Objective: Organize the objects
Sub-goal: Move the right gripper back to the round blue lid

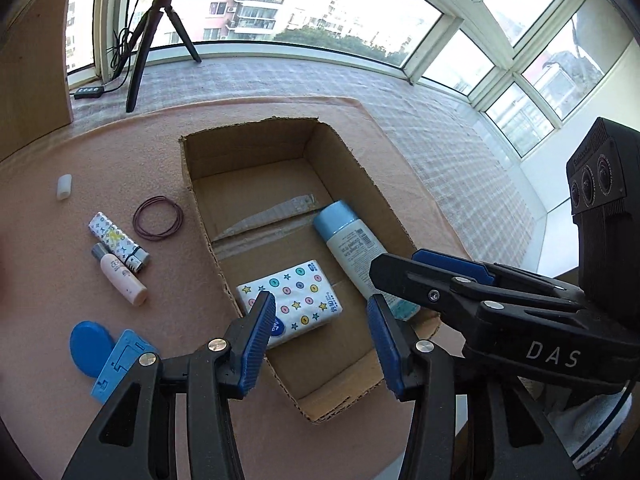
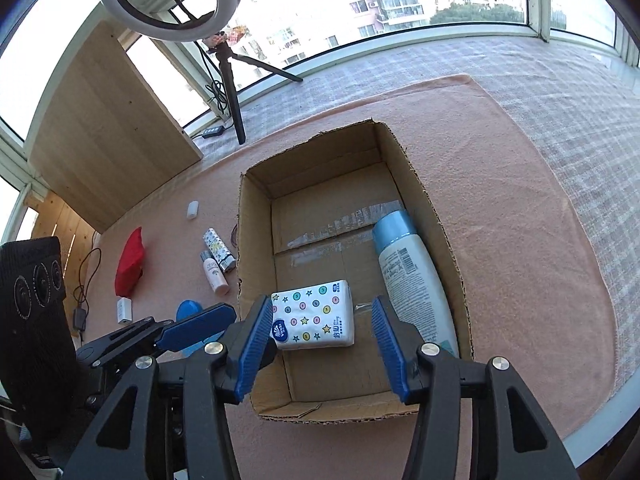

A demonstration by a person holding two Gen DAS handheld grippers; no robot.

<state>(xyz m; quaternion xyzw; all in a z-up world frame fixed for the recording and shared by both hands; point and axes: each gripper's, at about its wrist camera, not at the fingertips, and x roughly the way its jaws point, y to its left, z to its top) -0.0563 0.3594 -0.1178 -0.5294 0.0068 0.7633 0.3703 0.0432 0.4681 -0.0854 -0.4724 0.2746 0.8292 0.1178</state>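
On the pink surface [image 2: 500, 216], going left to right in the right wrist view, a red pouch [image 2: 130, 262] lies at about nine o'clock from the cardboard box [image 2: 416, 184], with a small white charger block [image 2: 124, 310] just below it. Nearer the box sit a white cap [image 1: 64, 187], a patterned tube [image 1: 116, 242] and a pale pink bottle [image 1: 120, 276], these two touching side by side, and a loop of thin brown bands [image 1: 157, 217] just beside the box's left wall. A blue round lid [image 1: 90, 347] and a blue plastic piece [image 1: 116, 364] rest at about seven o'clock from the box, beside the left tongs [image 1: 320, 344]. The left tongs hang spread and empty over the box's near end. Inside the box a tissue pack [image 2: 314, 314] with stars and dots lies flat toward the near left, and a white lotion bottle [image 2: 412, 276] with a blue cap lies on its side along the right wall, cap pointing to twelve o'clock. The right tongs [image 2: 320, 344] are likewise spread wide, gripping nothing, above the box's near edge. A ring light [image 2: 170, 0] on a tripod [image 2: 236, 92] stands at eleven o'clock by the window.
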